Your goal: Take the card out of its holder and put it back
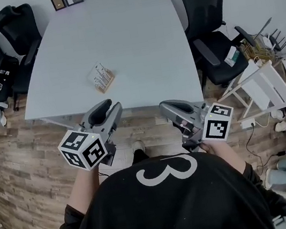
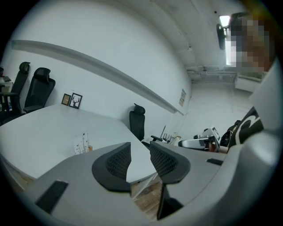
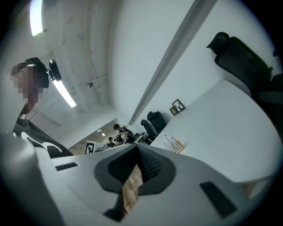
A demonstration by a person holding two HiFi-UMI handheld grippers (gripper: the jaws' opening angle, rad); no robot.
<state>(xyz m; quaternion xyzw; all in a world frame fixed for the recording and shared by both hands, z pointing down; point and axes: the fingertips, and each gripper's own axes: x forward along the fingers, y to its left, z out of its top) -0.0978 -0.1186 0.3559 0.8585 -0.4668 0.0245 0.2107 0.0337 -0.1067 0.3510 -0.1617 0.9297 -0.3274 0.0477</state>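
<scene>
Card position: I am seeing the card (image 1: 98, 73) standing upright in its tan holder (image 1: 107, 82) on the white table (image 1: 118, 28), well ahead of both claws.
Left claw: I am holding my left gripper (image 1: 113, 107) with jaws apart, nothing between them.
Right claw: I am holding my right gripper (image 1: 163, 106) with jaws drawn together, empty.
Handling: I am judging the card light, thin and easily creased, and the holder liable to slide.
Hold point: I am favouring the card's upper edge, mid-width, with the holder's base steadied.
</scene>
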